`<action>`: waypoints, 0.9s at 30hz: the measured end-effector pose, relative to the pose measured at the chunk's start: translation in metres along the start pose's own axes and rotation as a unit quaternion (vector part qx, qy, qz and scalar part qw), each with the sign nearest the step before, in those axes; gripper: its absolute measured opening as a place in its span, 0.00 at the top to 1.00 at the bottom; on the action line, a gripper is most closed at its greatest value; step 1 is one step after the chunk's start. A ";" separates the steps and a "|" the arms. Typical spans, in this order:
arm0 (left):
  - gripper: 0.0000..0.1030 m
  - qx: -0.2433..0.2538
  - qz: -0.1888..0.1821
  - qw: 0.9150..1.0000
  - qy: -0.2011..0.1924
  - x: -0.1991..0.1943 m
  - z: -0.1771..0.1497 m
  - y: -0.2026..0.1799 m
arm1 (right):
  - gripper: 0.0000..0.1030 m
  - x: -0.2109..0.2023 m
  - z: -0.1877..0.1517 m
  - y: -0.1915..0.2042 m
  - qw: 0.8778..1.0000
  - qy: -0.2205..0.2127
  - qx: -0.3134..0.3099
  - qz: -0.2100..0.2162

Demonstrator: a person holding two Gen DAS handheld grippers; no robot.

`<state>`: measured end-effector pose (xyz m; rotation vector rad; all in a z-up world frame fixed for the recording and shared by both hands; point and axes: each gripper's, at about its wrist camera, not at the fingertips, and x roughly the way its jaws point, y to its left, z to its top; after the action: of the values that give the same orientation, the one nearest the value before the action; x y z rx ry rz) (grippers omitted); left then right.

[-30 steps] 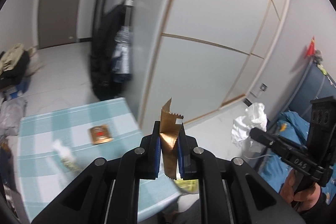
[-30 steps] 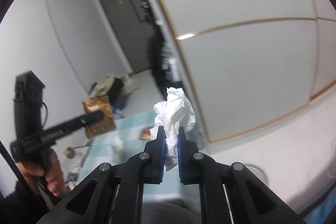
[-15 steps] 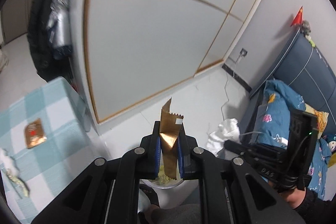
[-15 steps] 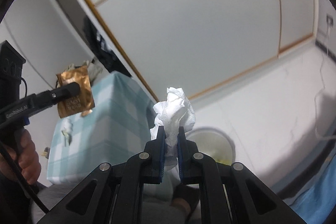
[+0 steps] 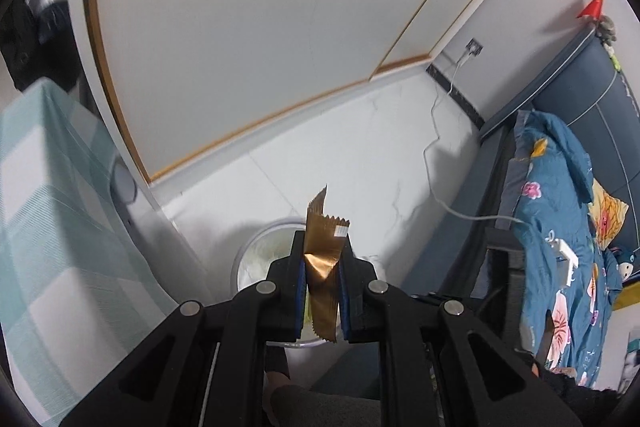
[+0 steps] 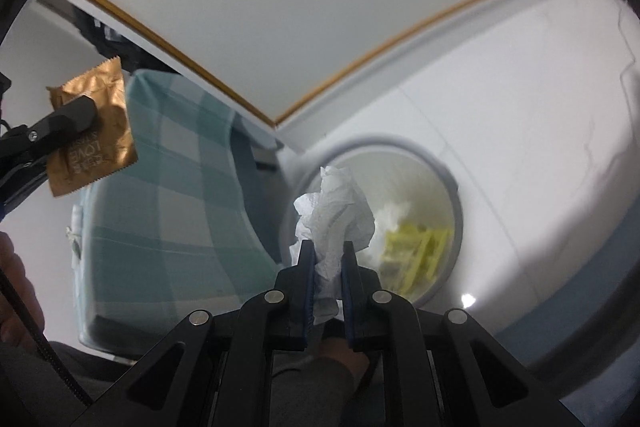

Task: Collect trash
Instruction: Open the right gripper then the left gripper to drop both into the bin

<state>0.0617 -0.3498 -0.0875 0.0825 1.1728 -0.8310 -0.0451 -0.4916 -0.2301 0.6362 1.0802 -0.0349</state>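
Here the left gripper (image 5: pixel 322 259) is clamped on a gold foil wrapper (image 5: pixel 323 255), which stands upright between the blue pads and pokes out above and below them. Beyond it, on the white floor, sits a round white trash bin (image 5: pixel 256 255) lined with a pale bag.

The right gripper (image 6: pixel 328 259) points down at the same trash bin (image 6: pixel 452 195), whose open mouth shows white paper and yellow scraps inside. A crumpled white tissue (image 6: pixel 334 215) sits between its pads, which still press on it, though the jaws are opening. The tissue hangs over the bin's near left rim.

In the right wrist view the wrapper (image 6: pixel 94 135) hangs at the far left in front of a table draped in a teal checked cloth (image 6: pixel 172 179), well apart from the bin.
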 end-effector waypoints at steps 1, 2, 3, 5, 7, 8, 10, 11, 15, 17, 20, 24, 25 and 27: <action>0.91 0.000 0.000 1.000 0.009 0.006 0.000 0.000 | 0.87 0.005 -0.002 -0.003 1.000 0.006 0.005 0.003; 0.91 0.001 0.001 1.000 0.014 0.010 0.000 0.000 | 0.85 0.010 -0.003 -0.006 1.000 0.012 0.011 0.005; 0.91 0.001 0.002 1.000 0.020 0.015 0.000 0.000 | 0.81 0.014 -0.003 -0.010 1.000 0.018 0.017 0.004; 0.91 0.001 -0.001 0.999 0.033 0.024 0.000 -0.001 | 0.70 0.023 -0.005 -0.017 0.999 0.028 0.027 0.000; 0.91 0.001 -0.006 0.999 0.046 0.033 -0.001 -0.002 | 0.54 0.022 -0.006 -0.021 0.999 0.025 0.029 0.000; 0.91 0.000 -0.010 0.999 0.053 0.037 -0.001 -0.003 | 0.51 0.020 -0.007 -0.022 0.999 0.019 0.029 0.002; 0.91 0.000 -0.015 0.998 0.063 0.044 -0.003 -0.002 | 0.50 0.013 -0.008 -0.025 1.000 0.010 0.028 0.005; 0.91 0.001 -0.014 0.997 0.072 0.049 -0.004 -0.004 | 0.49 0.010 -0.008 -0.027 1.000 0.007 0.029 0.000; 0.91 0.008 -0.018 0.994 0.104 0.066 -0.007 -0.007 | 0.42 -0.007 -0.009 -0.033 0.999 -0.012 0.037 -0.016; 0.91 0.017 -0.016 0.993 0.118 0.073 -0.008 -0.009 | 0.39 -0.016 -0.010 -0.035 0.999 -0.024 0.041 -0.026; 0.91 0.028 -0.007 0.990 0.138 0.084 -0.012 -0.013 | 0.37 -0.029 -0.011 -0.039 0.997 -0.040 0.051 -0.035; 0.91 0.020 -0.032 0.984 0.173 0.094 -0.019 -0.010 | 0.36 -0.037 -0.008 -0.050 0.994 -0.070 0.073 -0.045; 0.91 0.022 -0.028 0.984 0.175 0.095 -0.019 -0.010 | 0.36 -0.038 -0.008 -0.053 0.993 -0.072 0.081 -0.043; 0.91 0.020 -0.029 0.983 0.179 0.096 -0.020 -0.010 | 0.35 -0.042 -0.007 -0.056 0.992 -0.078 0.088 -0.042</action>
<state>0.0531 -0.3988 -0.1725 0.2392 1.5026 -0.9154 -0.0897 -0.5456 -0.2234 0.7333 0.9589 -0.2520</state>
